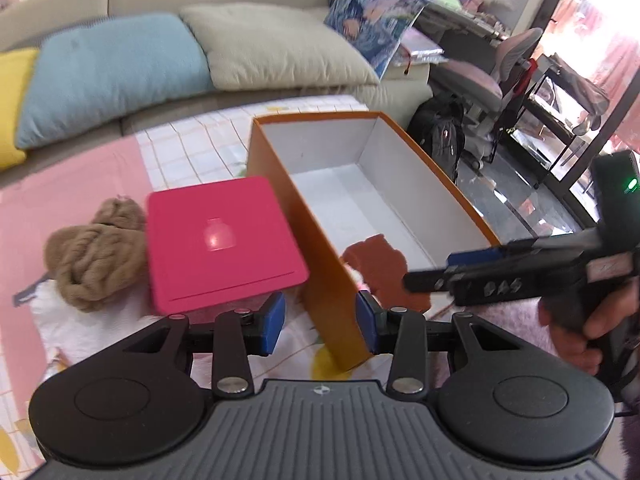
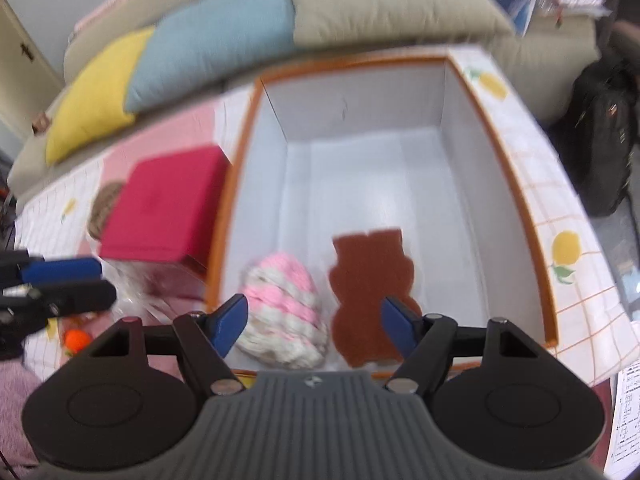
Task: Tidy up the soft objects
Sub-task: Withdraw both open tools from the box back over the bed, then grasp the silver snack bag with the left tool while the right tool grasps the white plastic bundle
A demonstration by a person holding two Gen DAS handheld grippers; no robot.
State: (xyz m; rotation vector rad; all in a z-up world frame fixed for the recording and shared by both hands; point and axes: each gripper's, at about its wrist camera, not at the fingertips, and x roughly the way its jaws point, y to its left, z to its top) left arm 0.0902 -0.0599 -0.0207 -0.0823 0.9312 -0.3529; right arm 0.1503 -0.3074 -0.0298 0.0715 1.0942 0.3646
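Observation:
An open orange box point(image 1: 316, 248) with a white inside point(image 2: 360, 168) stands on the table. Inside it lie a brown bear-shaped pad point(image 2: 370, 288), also in the left wrist view point(image 1: 380, 268), and a pink-and-white yarn ball point(image 2: 286, 312). A tan yarn skein point(image 1: 96, 256) lies left of a pink box point(image 1: 220, 240). My left gripper point(image 1: 320, 320) is open and empty, straddling the orange box's near corner. My right gripper point(image 2: 314, 324) is open and empty above the box's near end, over the yarn ball and pad; it also shows in the left wrist view point(image 1: 452, 268).
A sofa with yellow point(image 2: 92, 96), blue point(image 1: 108, 72) and beige point(image 1: 276, 48) cushions runs behind the table. A black backpack point(image 1: 440, 132) and a chair point(image 1: 488, 76) stand to the right. White and pink fluffy fabric point(image 1: 80, 328) lies under the skein. A small orange object point(image 2: 76, 338) lies near left.

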